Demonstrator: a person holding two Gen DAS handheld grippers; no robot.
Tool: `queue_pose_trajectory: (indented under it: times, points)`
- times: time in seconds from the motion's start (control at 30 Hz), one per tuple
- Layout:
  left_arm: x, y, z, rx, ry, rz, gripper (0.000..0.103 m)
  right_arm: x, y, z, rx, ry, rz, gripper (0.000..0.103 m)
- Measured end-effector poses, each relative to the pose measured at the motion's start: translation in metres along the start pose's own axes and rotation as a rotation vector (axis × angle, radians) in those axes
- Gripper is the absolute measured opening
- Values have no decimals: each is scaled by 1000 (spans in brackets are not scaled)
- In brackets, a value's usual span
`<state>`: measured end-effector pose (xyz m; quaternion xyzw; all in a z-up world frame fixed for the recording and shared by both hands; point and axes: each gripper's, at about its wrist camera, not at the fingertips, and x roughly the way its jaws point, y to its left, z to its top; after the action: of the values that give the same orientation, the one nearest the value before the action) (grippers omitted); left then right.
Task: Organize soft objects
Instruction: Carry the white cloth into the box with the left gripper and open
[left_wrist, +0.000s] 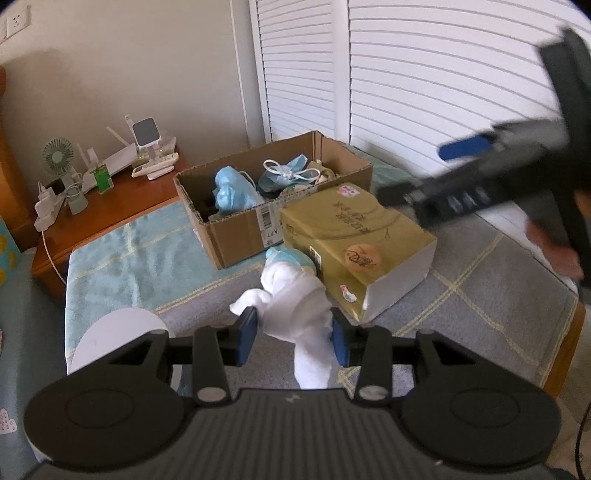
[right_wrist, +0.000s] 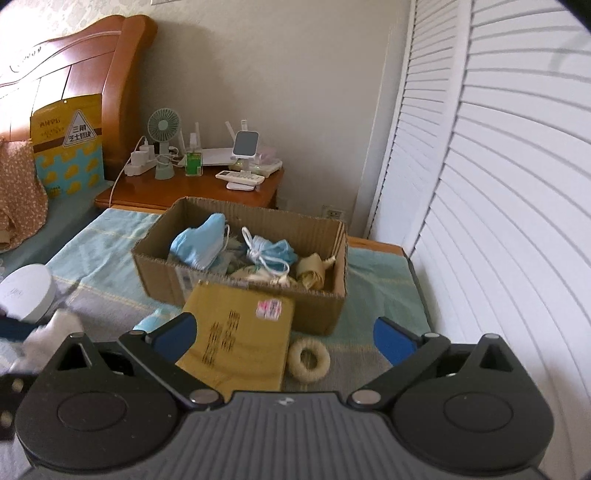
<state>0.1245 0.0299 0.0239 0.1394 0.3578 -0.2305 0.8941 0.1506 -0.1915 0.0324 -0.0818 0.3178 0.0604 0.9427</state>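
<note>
One soft thing in hand: a white sock (left_wrist: 295, 314), bunched, pinched between the fingers of my left gripper (left_wrist: 293, 334) and held up over the bed's blanket (left_wrist: 480, 295); its tail droops below the pads.
Where it should go: I judge the cardboard box (left_wrist: 236, 236) ahead — it already holds blue face masks (right_wrist: 201, 242) and other soft bits.
How I'd do it well: lift enough that the drooping tail clears the near wall of the box, carry it over the olive tissue pack (left_wrist: 354, 240) that lies between me and the box, and let go only once the whole bundle hangs inside the rim.
Grip note: the cloth is squeezed at its middle, so either loose end could snag on the box's edge — I'd move slowly.
Right gripper (right_wrist: 286, 334): fingers spread wide, nothing between them; it hovers above the tissue pack and a cream ring-shaped thing (right_wrist: 308, 360) on the blanket.
Next candidates: that ring and a pale blue item (left_wrist: 286, 256) beside the pack.
Hard to make out: the blue item is half hidden behind the sock; I cannot tell what it is.
Cut off: a white round object (right_wrist: 27, 293) at the left edge.
Blurred: the right gripper in the left view.
Hidden: the box's bottom, under its contents.
</note>
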Motion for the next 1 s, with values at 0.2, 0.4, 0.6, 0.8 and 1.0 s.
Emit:
queue_pose_trajectory:
  times: [0.2,0.4,0.6,0.8,1.0]
  points:
    - [2,4,17,-4,-1,5,42,-23,8,-21,-3,19,2,103]
    - [10,5,45,5,-9,14,42,-35,15,-36,-16,16,1,103]
    - [27,1,78,-6,-1,8,42,-42,12,-40,-7,-2,13,103]
    - [54,-10,121,-11,5,-20,43,-46,0,-45,25,-16,12,103]
    - [97,-21,162,-34,28,-42,43,-47,-17,-51,80,-29,11,103]
